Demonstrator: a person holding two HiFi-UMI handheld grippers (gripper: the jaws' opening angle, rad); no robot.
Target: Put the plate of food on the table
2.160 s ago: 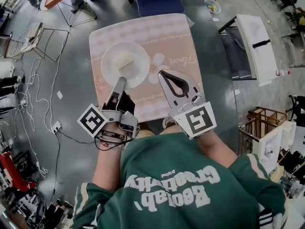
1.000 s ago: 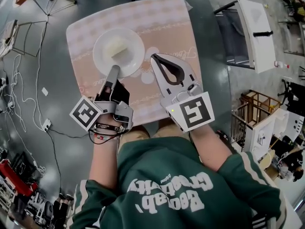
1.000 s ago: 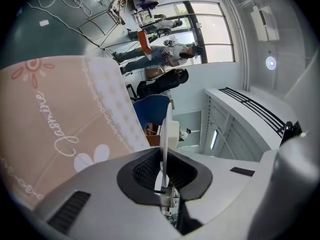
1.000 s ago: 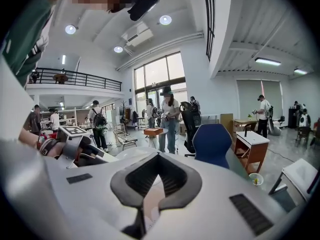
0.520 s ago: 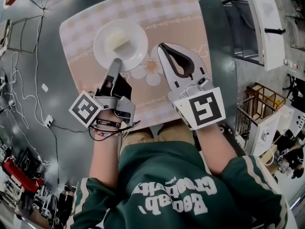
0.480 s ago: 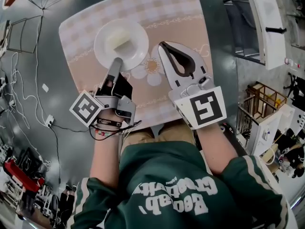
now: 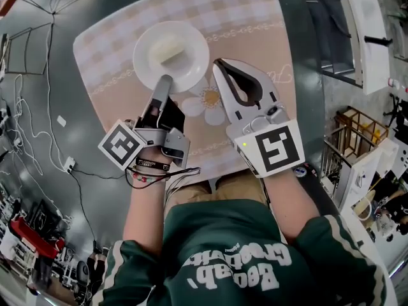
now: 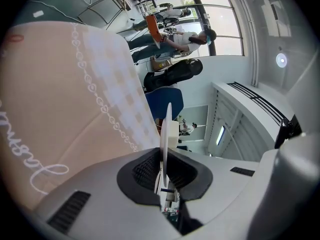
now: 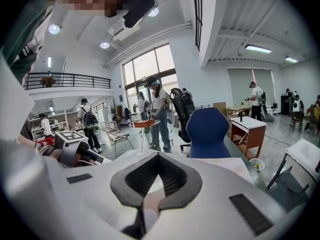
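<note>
Plate [image 7: 191,69] of food is over the table's [image 7: 248,24] far-left part, its near rim clamped in the left gripper [image 7: 165,81]. Right gripper [image 7: 222,64] hovers above the table, jaws pressed together on nothing. Carry looks done; settling it and letting go are left.

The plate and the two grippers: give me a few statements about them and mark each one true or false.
1. The left gripper is clamped on the rim of the plate. True.
2. The right gripper grips the plate's other side. False: it is beside the plate, over the pink cloth, with its jaws shut on nothing.
3. The plate is empty. False: a pale piece of food lies on it.
4. The plate is over the cloth-covered table. True.
</note>
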